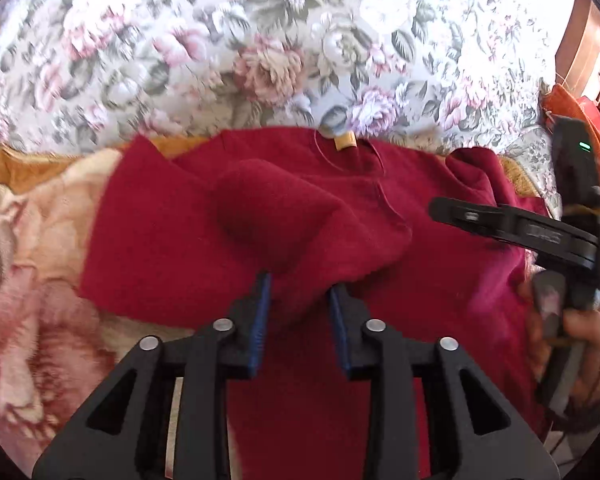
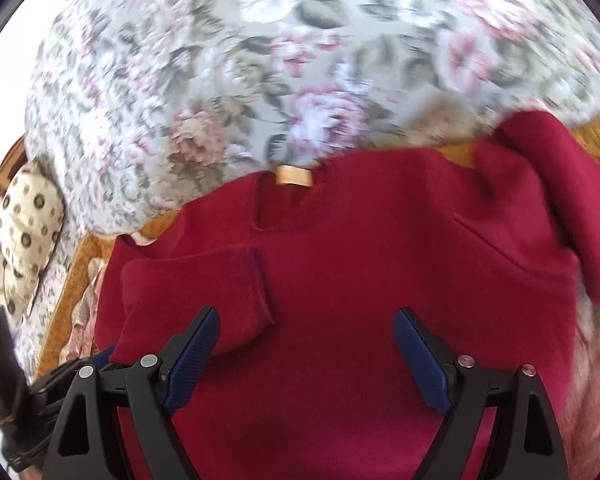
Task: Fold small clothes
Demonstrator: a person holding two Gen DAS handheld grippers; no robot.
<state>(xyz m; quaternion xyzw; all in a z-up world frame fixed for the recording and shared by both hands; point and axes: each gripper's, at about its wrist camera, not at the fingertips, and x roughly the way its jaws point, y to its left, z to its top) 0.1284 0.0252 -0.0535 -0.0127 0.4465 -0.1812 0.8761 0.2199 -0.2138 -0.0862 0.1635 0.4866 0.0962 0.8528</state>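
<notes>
A small dark red sweater (image 1: 440, 280) lies flat on a peach and orange blanket, neck with a tan label (image 1: 345, 141) at the far side. My left gripper (image 1: 300, 292) is shut on a bunched fold of the sweater's sleeve (image 1: 268, 216), lifted over the body. In the right wrist view the sweater (image 2: 360, 272) fills the middle, its label (image 2: 294, 176) on the far side. One sleeve (image 2: 192, 292) lies folded across the chest; the other sleeve (image 2: 572, 184) sticks out at right. My right gripper (image 2: 306, 332) is open above the sweater's body, holding nothing.
A floral bedspread (image 1: 260, 40) covers the far side. The blanket (image 1: 32, 248) spreads left of the sweater. An orange cloth (image 1: 580, 120) and wooden furniture (image 1: 588, 40) are at far right. A spotted cushion (image 2: 24, 240) lies at left in the right wrist view.
</notes>
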